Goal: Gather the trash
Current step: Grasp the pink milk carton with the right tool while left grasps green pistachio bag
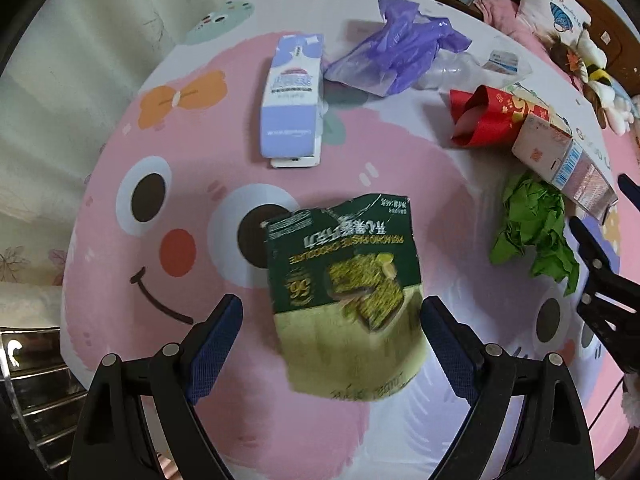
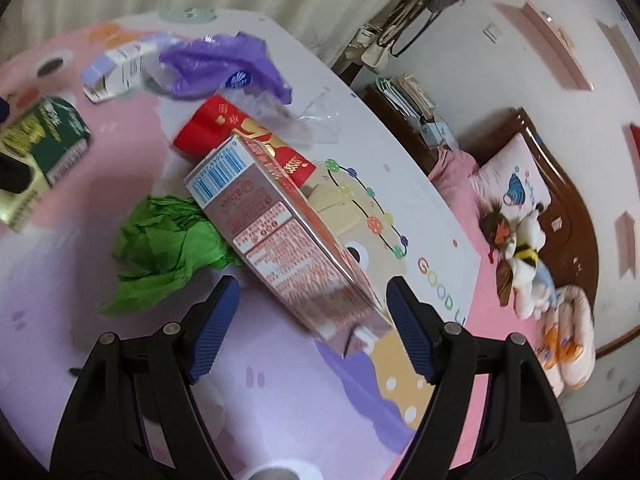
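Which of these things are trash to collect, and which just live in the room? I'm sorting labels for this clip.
Trash to collect:
green chocolate box
lavender carton
purple plastic bag
red packet
pink carton
crumpled green paper
clear plastic wrap

Just lying about:
stuffed toys
pillow
stacked papers
cartoon bedsheet

The left gripper (image 1: 332, 344) has its jaws spread wide either side of a green chocolate box (image 1: 344, 280) lying on the cartoon-print bedsheet (image 1: 160, 152) — neither pad touching it. Farther off lie a lilac carton (image 1: 292, 104) and purple plastic bag (image 1: 396, 56); right — crumpled green paper (image 1: 536, 228).
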Motion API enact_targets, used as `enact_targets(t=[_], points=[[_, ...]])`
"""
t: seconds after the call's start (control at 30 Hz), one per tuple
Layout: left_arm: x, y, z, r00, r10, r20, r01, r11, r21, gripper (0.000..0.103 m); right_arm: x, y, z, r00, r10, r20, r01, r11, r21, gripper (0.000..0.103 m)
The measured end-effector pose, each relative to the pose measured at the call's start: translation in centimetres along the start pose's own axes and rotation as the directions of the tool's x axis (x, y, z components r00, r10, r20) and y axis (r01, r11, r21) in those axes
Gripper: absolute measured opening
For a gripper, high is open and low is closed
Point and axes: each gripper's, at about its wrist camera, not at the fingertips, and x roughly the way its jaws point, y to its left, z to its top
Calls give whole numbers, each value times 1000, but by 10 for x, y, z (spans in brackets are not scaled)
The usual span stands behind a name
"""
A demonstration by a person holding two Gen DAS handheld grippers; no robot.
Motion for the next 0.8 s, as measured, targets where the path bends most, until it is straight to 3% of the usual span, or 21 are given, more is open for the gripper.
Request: enact_targets(t=[0.07, 0.13, 0.23, 0.33, 0.5, 0.8], points=[[3, -4, 2, 1000, 8, -7, -8, 1000, 2, 92, 13, 3, 4, 1000, -11, -6, 11, 1000, -14, 73], [6, -9, 4, 1000, 23, -9, -23, 1000, 7, 92, 25, 5, 7, 1000, -25, -12, 25, 999, -23, 58], [13, -14, 5, 999, 28, -25, -27, 1000, 10, 78, 35, 6, 12, 999, -41, -6, 41, 999, -22, 54], [13, -14, 3, 1000, 19, -11, -19, 1000, 9, 72, 37, 1, 13, 999, -42, 5, 42, 999, -5, 45], [0, -15, -6, 1000, 1, 31, -2, 999, 33, 66, 16, -15, 2, 1000, 23, 12, -24, 998, 61, 34], [-45, -12, -34, 993, -31, 118, 19, 995, 102, 64, -56, -33, -29, 988, 154, 32, -157, 951, 268, 33]])
